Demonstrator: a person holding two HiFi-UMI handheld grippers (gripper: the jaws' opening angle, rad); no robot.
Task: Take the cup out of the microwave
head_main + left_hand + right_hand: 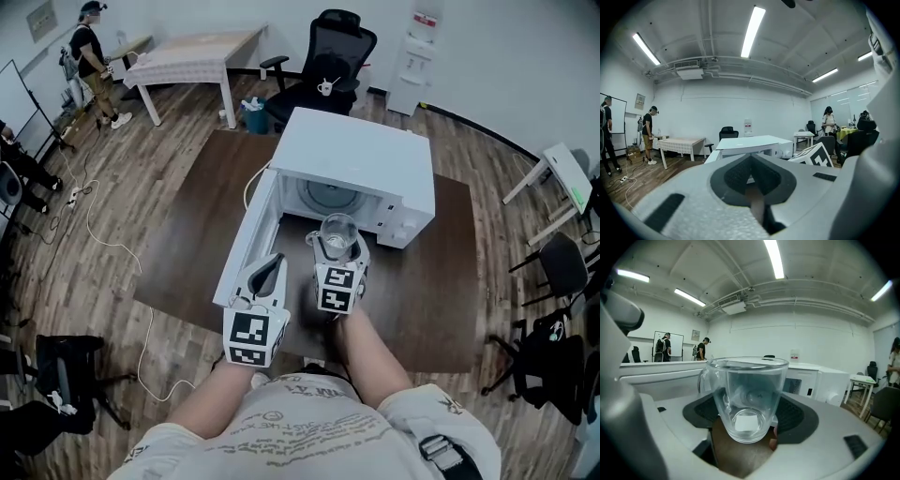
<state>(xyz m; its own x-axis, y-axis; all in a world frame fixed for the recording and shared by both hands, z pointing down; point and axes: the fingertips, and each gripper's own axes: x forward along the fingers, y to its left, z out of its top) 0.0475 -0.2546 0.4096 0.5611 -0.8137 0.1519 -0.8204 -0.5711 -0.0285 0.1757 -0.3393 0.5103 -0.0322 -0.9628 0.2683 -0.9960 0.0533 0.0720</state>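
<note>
The left tongs are shut together and empty beside the open microwave door; a careless swing could knock it; the right tongs are clamped on the glass cup, held clear just outside the microwave above the tabletop; smooth glass gripped low may slip or tilt, I judge.

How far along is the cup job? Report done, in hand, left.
Done: the microwave door stands open and the glass cup is outside the cavity, just in front of it. In hand: the right hand-held gripper is clamped on the cup; the left hand-held gripper is shut and empty. Left: probably setting the cup on the table.
</note>
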